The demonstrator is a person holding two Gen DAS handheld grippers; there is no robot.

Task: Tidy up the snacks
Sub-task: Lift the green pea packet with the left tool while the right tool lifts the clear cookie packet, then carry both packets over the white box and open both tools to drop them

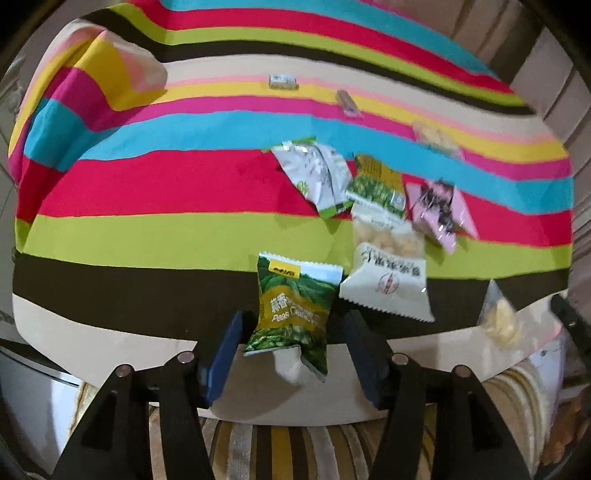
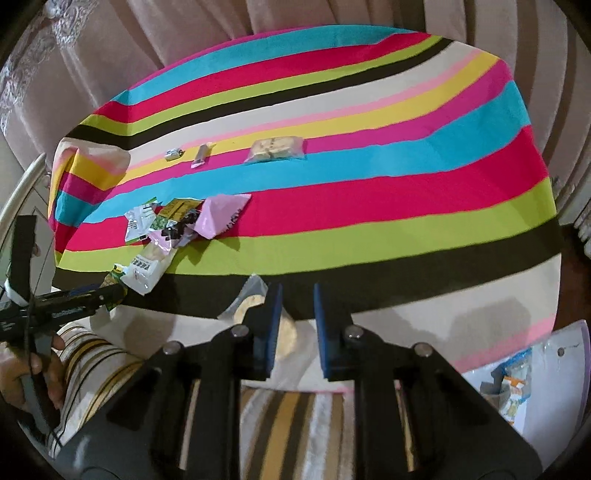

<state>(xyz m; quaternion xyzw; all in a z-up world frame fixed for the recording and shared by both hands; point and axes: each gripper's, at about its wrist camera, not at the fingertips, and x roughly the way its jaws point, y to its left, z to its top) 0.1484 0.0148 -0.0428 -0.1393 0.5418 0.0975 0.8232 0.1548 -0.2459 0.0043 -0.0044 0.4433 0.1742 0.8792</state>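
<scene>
1. Striped cloth covers the tabletop [image 1: 147, 236], with pale curtains [image 2: 332, 14] behind it. The snacks sit toward the left side as the right wrist view shows it.
2. We hold the left gripper [image 1: 293, 321] at the near edge with its fingers wide. The peas packet [image 1: 291, 314] stands between them, and its long axis runs away from us, roughly along the fingers.
3. Its crumpled lower end lies just beside one pad, while the other pad stands apart from it. We judge the packet to be loose, not pinched.
4. Just beyond it lies the white packet [image 1: 388, 280], and behind that the pile [image 1: 369, 192] of silver, green and pink packets, some of them overlapping.
5. Our right gripper [image 2: 297, 288] also sits at the near edge, with its fingers drawn narrow, nearly together. A clear pack [image 2: 245, 299] of yellow pieces lies against the finger on the pile side, partly hidden behind it. We cannot tell whether it is pinched.
6. Our left hand is the nearer one to the peas packet. To take it again we would only need to close across its short width, with no turn of the wrist.
</scene>
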